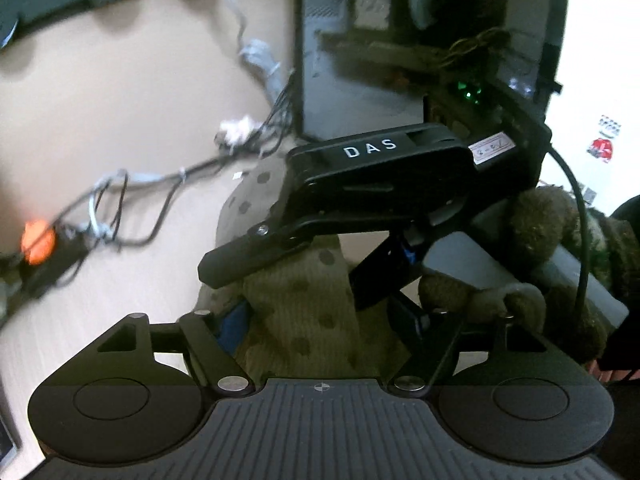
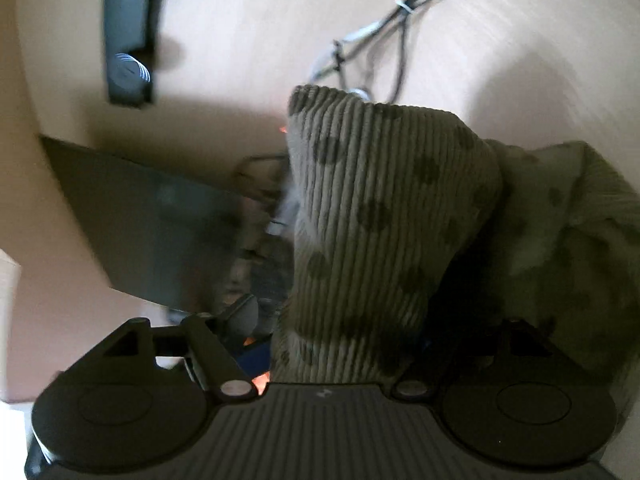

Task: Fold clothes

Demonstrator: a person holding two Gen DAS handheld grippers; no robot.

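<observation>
The garment is an olive ribbed knit with dark dots [image 1: 304, 312], lifted above the beige table [image 1: 120, 92]. In the left wrist view my left gripper [image 1: 320, 340] is shut on its edge, the fingertips buried in cloth. The right gripper's black "DAS" body [image 1: 384, 176] crosses just ahead, over the same cloth. In the right wrist view the garment [image 2: 372, 220] hangs bunched straight in front, and my right gripper [image 2: 332, 352] is shut on it, the fingertips hidden by fabric.
A bundle of cables [image 1: 120, 200] and an orange-lit power strip [image 1: 38, 240] lie on the left. A dark open computer case [image 1: 420, 40] stands behind. A closed laptop [image 2: 152, 220] and a dark gadget [image 2: 128, 32] lie on the table [image 2: 520, 20].
</observation>
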